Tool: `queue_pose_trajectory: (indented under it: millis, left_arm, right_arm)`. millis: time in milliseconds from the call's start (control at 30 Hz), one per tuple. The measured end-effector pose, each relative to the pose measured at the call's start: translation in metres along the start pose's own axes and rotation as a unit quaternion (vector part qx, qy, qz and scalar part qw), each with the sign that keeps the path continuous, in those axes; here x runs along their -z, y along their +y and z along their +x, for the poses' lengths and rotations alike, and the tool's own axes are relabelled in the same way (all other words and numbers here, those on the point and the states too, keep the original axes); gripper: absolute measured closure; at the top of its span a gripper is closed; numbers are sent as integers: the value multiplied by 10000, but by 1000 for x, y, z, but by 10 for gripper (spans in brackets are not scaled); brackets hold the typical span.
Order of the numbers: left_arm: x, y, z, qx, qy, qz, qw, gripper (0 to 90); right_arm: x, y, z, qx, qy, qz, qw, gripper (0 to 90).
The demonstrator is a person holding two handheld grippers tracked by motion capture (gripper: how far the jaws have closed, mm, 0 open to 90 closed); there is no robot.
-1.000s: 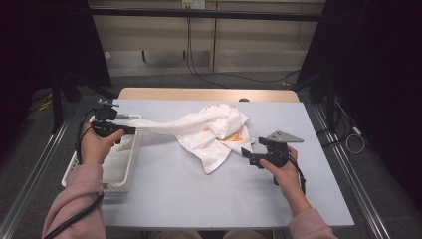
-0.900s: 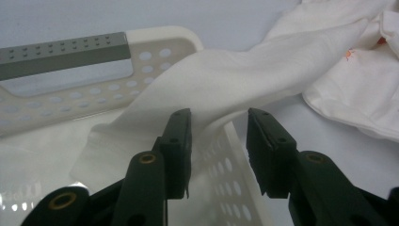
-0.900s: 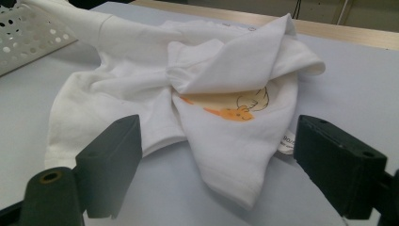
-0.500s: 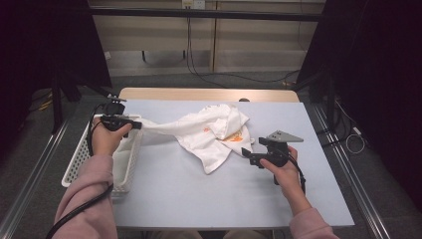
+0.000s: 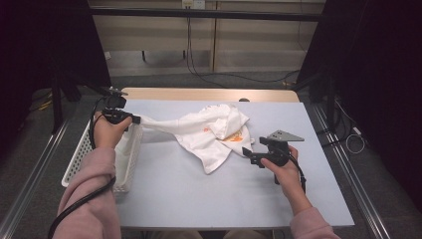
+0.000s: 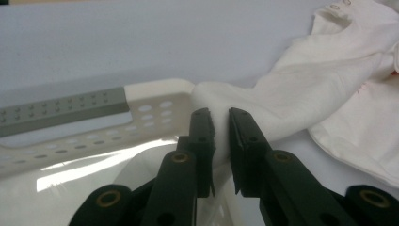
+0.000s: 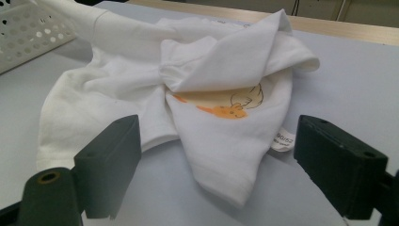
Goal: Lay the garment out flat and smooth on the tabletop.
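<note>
Left gripper [image 6: 221,123]: its own view shows the jaws just closed, pinching a fold of the white shirt [image 6: 301,89] over the white basket [image 6: 155,101] rim.
Shirt: the high view shows it stretched from that pinch rightward across the blue table [image 5: 174,199], crumpled, with an orange print.
Right gripper [image 7: 216,165]: jaws wide apart, empty; shirt hem and label just ahead.

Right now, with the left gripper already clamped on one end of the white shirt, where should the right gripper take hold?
Probably the loose hem corner of the white shirt, coming in level from the near side. That corner lies flat, single-layered and nearest the open right gripper, clear of the bunched folds above the orange print.
</note>
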State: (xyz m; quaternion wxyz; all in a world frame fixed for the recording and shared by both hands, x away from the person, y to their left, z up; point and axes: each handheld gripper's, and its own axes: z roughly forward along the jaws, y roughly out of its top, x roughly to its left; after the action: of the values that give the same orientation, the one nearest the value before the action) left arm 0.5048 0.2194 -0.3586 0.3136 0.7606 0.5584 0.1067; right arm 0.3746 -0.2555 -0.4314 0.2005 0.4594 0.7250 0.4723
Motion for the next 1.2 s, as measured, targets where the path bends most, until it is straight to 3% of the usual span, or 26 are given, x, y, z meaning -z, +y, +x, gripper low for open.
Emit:
queue_pose_trajectory:
  millis: [100, 167, 200, 300, 367, 433, 467, 500, 533, 567, 667, 700, 733, 767, 800, 867, 900, 933, 1100, 1133, 1200]
  left_arm:
    - [-2, 1, 1, -67, 46, -126, 9999, 801]
    - [-3, -1, 0, -48, 219, -296, 9993, 676]
    - [-2, -1, 0, -45, 188, -298, 9994, 627]
    - [0, -5, -2, -150, 192, -155, 9996, 619]
    - [4, -9, -2, -151, 271, -161, 9994, 614]
    - [8, -12, -1, -112, 211, -90, 9997, 614]
    - [9, -15, 0, -41, 201, -133, 9997, 615]
    - [11, -17, 3, -165, 160, -13, 9997, 621]
    - [11, -19, 4, -164, 150, 29, 9997, 622]
    - [9, -21, 3, 39, 110, -20, 9999, 622]
    - [6, -24, 8, 155, 59, -67, 9998, 626]
    - [6, -23, 11, 22, 2, 133, 9999, 636]
    - [3, -23, 9, 225, -29, -79, 9997, 637]
    - [3, -22, 11, 90, -37, 46, 9999, 637]
    - [0, -21, 8, 259, -72, -101, 9996, 640]
    - [-2, -19, 7, 160, -66, -97, 9998, 646]
    - [-3, -17, 6, 123, -51, -86, 9999, 657]
    - [-5, -16, 4, 247, -82, -122, 9996, 683]
    - [-3, -14, 3, 348, -100, -98, 9993, 792]
    - [-1, -14, 5, 180, -56, 57, 9998, 802]
    - [1, -14, 4, 374, -87, -65, 9992, 826]
  right_arm:
    - [0, 0, 0, -2, 8, -6, 10000, 156]
    - [-1, 0, 0, -4, 0, 2, 10000, 156]
    - [0, 0, 0, -9, 4, 0, 10000, 156]
    - [0, 0, 0, -8, 4, 6, 10000, 155]
    - [0, 0, 1, 20, 15, -10, 10000, 155]
    - [0, 0, 1, 32, 11, -3, 10000, 156]
    - [0, 0, 2, 13, 5, -18, 10000, 155]
    - [1, 0, 2, 18, 10, -28, 10000, 156]
    - [1, 1, 2, 8, 4, -31, 10000, 156]
    - [1, 1, 2, 19, 5, -41, 10000, 155]
    - [1, 1, 2, 25, 12, -31, 10000, 157]
    - [1, 1, 3, 28, 9, -32, 10000, 157]
    - [1, 1, 3, 56, 10, -26, 10000, 157]
    - [1, 1, 3, 49, 8, -27, 10000, 157]
    - [1, 1, 3, 39, 7, -32, 10000, 157]
    - [1, 1, 2, 40, 2, -35, 10000, 157]
    - [1, 1, 2, 39, 9, -28, 10000, 157]
    - [1, 1, 2, 40, 13, -40, 10000, 157]
    - [1, 1, 1, 48, 13, -32, 10000, 155]
    - [1, 1, 1, 48, 9, -32, 10000, 154]
    - [1, 0, 1, 15, -10, -25, 10000, 153]
